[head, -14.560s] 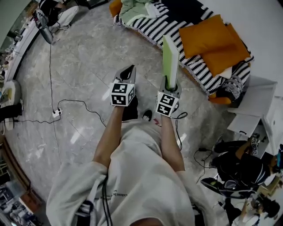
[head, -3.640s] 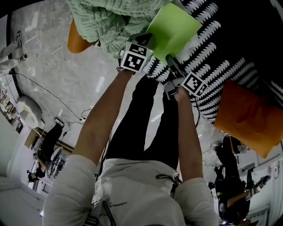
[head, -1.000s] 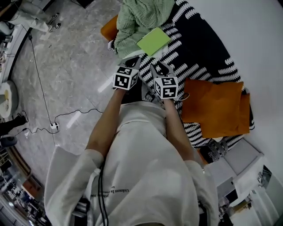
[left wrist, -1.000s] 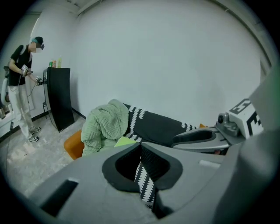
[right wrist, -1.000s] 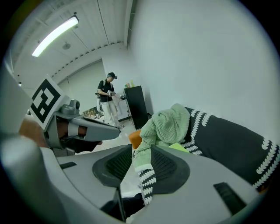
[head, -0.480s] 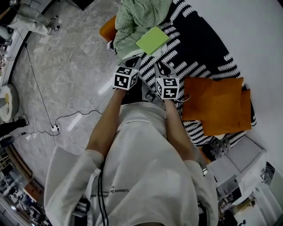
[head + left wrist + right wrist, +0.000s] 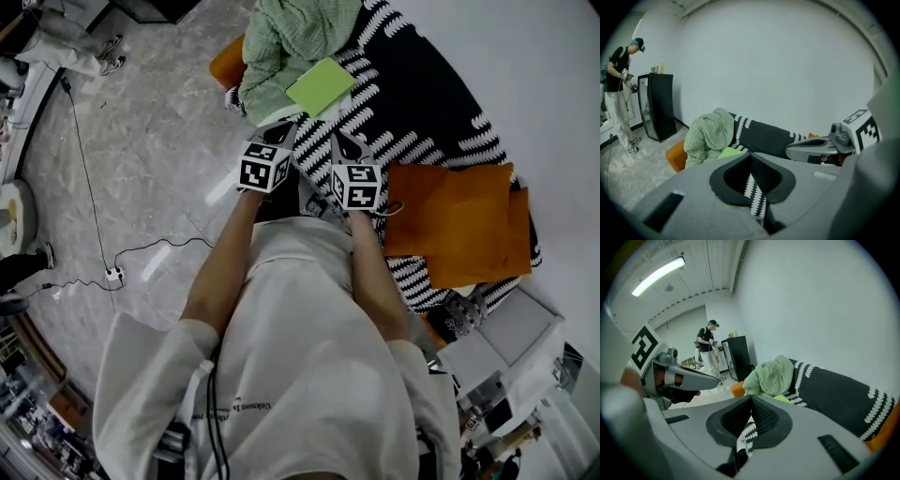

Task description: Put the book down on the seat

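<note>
The green book [image 7: 321, 85] lies flat on the black-and-white striped seat [image 7: 412, 89], beside a green knit blanket [image 7: 286, 42], and no gripper touches it. Both grippers are held side by side, short of the seat's front edge. My left gripper [image 7: 278, 128] is shut with nothing in it. My right gripper [image 7: 339, 142] is also shut and empty. In the left gripper view the left gripper's [image 7: 751, 154] tips meet, and a sliver of the book [image 7: 731, 152] shows beyond them. The right gripper view shows the right gripper [image 7: 751, 398] shut, with the book [image 7: 782, 399] ahead.
Orange cushions [image 7: 459, 225] lie on the seat to the right, and another orange cushion [image 7: 228, 62] sits at its left end. A cable [image 7: 141, 253] runs over the marble floor. A person [image 7: 621, 93] stands by a black cabinet [image 7: 658, 105].
The book, earlier held in my right gripper, now lies on the seat. Both grippers have drawn back from it. The right jaws have come together over the last second.
</note>
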The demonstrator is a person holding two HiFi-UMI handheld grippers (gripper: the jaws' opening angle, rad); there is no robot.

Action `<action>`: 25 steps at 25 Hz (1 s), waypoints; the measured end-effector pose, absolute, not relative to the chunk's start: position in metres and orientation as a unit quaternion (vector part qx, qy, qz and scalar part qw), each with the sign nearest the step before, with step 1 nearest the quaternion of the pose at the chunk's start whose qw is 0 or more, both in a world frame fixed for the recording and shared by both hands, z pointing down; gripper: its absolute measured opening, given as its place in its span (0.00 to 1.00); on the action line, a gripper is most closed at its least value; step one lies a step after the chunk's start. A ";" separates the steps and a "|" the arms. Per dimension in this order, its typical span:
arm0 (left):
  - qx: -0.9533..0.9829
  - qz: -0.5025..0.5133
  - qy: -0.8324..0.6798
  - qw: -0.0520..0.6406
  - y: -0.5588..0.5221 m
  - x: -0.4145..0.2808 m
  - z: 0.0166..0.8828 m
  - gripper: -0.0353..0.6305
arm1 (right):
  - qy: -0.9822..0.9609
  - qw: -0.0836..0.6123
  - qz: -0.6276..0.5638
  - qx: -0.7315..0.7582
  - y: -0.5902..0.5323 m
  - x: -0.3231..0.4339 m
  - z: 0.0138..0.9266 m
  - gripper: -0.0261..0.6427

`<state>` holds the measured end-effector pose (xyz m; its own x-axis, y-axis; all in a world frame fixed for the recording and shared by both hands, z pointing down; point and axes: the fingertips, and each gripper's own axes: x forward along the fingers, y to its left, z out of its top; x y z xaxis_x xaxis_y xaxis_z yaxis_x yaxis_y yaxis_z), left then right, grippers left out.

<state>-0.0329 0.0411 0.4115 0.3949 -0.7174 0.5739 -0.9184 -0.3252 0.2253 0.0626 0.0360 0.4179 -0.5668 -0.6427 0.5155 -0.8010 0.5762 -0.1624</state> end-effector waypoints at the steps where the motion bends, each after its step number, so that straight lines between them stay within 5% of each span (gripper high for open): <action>1: 0.792 0.189 -0.517 0.266 0.042 -0.033 0.411 0.06 | -0.865 0.208 0.187 0.418 0.037 0.062 0.417 0.05; 25: 0.793 0.190 -0.512 0.270 0.057 -0.028 0.417 0.06 | -0.865 0.225 0.167 0.416 0.047 0.070 0.421 0.05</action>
